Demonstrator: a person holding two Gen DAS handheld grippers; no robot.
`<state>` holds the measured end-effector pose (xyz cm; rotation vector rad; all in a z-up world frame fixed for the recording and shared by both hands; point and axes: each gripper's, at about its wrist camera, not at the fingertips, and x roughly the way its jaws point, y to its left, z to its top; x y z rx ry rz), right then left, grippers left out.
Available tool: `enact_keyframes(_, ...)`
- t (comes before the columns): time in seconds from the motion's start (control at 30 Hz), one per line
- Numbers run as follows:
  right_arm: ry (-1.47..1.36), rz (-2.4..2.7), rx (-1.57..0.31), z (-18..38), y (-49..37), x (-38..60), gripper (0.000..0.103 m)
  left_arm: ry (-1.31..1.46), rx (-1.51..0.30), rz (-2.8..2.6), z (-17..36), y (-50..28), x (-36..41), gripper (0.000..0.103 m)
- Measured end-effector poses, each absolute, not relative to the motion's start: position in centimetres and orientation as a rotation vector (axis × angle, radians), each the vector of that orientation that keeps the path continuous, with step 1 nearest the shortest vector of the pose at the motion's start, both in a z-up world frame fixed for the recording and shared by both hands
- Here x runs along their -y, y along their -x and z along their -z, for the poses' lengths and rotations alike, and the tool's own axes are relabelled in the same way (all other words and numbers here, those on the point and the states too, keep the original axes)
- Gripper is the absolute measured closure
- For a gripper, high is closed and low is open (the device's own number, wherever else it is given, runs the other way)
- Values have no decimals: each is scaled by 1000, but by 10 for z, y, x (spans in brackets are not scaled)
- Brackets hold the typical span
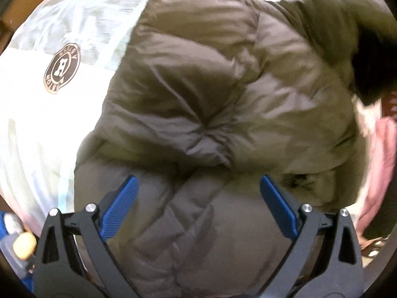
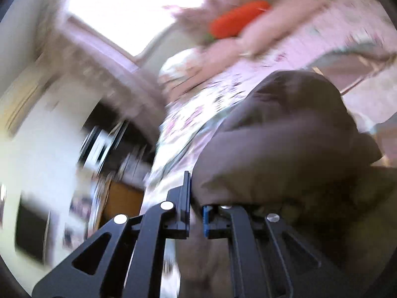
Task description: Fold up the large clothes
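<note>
Left gripper [image 1: 198, 208]: jaws wide, nothing between them, poised over the jacket [image 1: 211, 104]. The dark quilted jacket fills the view ahead of and below the blue pads [image 1: 119, 211], bunched into thick ridges. Beyond its left edge lies a white sheet [image 1: 37, 124] with a round badge [image 1: 62, 68].

Right gripper [image 2: 196, 198]: jaws nearly together, pinching a fold of jacket [image 2: 285, 136] that rises just ahead and to the right of the tips. View heavily blurred. Floral bedding [image 2: 198, 114] runs ahead on the left; an orange item [image 2: 238, 19] sits far ahead, unidentifiable.

Judged step: a fold in progress, the right gripper carrying an edge or sleeve. The left looks ready to pin or grab.

Next move likely calls for the left to close on a matching edge. Puffy fabric may spring back, so press the fold flat.
</note>
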<state>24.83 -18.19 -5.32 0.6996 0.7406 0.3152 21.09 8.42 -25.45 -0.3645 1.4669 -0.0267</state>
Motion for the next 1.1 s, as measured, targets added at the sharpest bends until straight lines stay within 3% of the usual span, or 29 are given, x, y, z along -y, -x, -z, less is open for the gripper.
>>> enact_keyframes(0.13, -555, -379, -841, 66, -138, 154, 88, 421, -1381, 39, 220, -199, -91, 4)
enact_keyframes(0.17, -521, -364, -892, 82, -114, 148, 73, 419, -1351, 34, 209, -194, -91, 4)
enact_keyframes(0.2, -477, -340, -993, 111, -90, 138, 46, 416, -1339, 32, 202, -188, -95, 3)
enact_keyframes(0.23, -450, -331, -1069, 134, -77, 133, 36, 412, -1328, 32, 197, -186, -91, 3)
enact_keyframes(0.33, -317, -223, -1353, 206, -46, 121, 34, 405, -1328, 47, 189, -182, -75, 3)
enact_keyframes(0.4, -257, -220, -1516, 226, -42, 114, 34, 408, -1331, 54, 190, -183, -76, 3)
enact_keyframes(0.47, -232, -265, -1483, 212, -46, 112, 34, 380, -1314, 40, 187, -169, -77, 3)
enact_keyframes(0.57, -205, -317, -1191, 138, -66, 116, 30, 313, -1278, 5, 182, -148, -74, 3)
enact_keyframes(0.6, -212, -297, -1087, 118, -78, 123, 17, 295, -1273, -7, 182, -148, -73, 3)
enact_keyframes(0.67, -176, -166, -907, 93, -89, 137, 1, 287, -1286, -20, 186, -147, -73, 3)
enact_keyframes(0.77, 33, 36, -832, 102, -130, 144, 1, 298, -1325, -24, 197, -149, -73, 3)
enact_keyframes(0.87, 250, 70, -969, 158, -162, 134, 1, 263, -1346, -26, 205, -152, -68, 3)
enact_keyframes(0.93, 279, 44, -1063, 200, -170, 135, 27, 229, -1351, -41, 208, -155, -66, 3)
enact_keyframes(0.97, 216, 11, -1134, 217, -174, 138, 67, 211, -1357, -52, 211, -158, -65, 3)
enact_keyframes(1.0, 145, -12, -1177, 224, -171, 143, 85, 209, -1364, -56, 214, -160, -65, 3)
enact_keyframes(1.1, 72, -115, -1174, 211, -150, 135, 92, 246, -1380, -51, 217, -163, -69, 3)
